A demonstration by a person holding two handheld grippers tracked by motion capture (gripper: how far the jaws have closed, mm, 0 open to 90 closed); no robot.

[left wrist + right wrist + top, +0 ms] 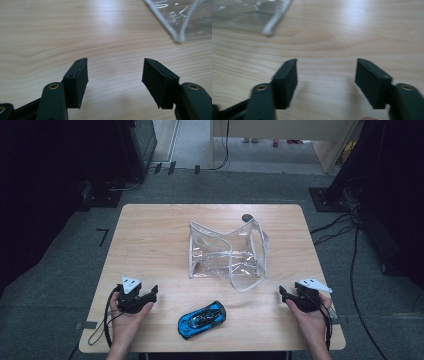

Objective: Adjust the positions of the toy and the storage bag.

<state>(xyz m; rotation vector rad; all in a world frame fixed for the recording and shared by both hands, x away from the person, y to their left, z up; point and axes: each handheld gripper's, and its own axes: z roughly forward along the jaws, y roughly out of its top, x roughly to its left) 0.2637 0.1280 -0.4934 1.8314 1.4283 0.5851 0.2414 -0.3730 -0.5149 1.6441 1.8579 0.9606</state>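
Wooden counter (150, 235), clear bag (227, 255) lying beyond both tongs.
Left tongs (145, 296) and right tongs (287, 296) are held open, empty; blue toy car (201, 319) lies between them.

Light wooden bench (150, 235) with rounded corners, standing on grey carpeted floor (55, 285). Black cables (350, 245) trail across the floor at right; dark equipment (135, 145) stands behind. Pale wooden furniture (280, 130) occupies the far side.
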